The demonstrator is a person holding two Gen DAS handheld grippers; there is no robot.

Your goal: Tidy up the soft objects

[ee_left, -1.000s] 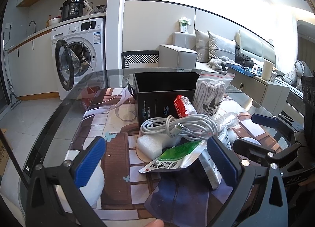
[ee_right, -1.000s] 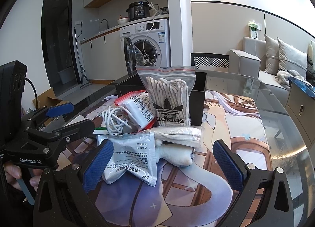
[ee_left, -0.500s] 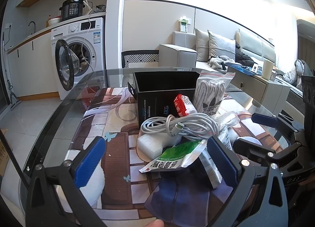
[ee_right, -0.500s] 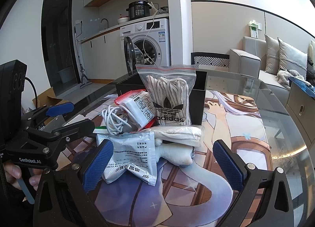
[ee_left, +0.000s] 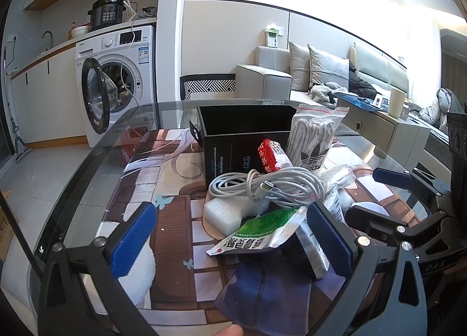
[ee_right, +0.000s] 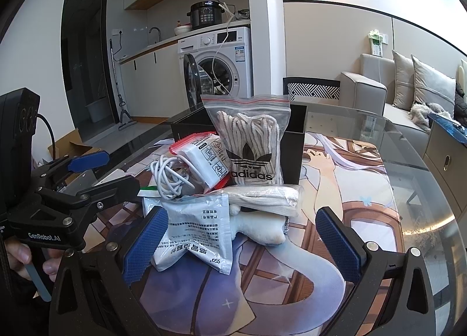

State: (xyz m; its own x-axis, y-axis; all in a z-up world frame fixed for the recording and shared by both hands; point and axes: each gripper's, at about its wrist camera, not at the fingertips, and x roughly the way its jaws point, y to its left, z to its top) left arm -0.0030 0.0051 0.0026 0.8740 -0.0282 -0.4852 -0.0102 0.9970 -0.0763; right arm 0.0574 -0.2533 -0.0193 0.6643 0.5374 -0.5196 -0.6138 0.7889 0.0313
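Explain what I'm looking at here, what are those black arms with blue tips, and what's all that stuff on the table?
These are two hand-held grippers, not a robot; a person works one in each hand. Each picture comes from a camera mounted on one gripper, looking out between its blue-padded fingers. In one view you see the left gripper, in the other the right gripper. Both are open and hold nothing. On the glass table stands an open black box. In front of it lies a pile: a zip bag of laces leaning on the box, a coiled white cable, a green packet, a white packet and a piece of foam.
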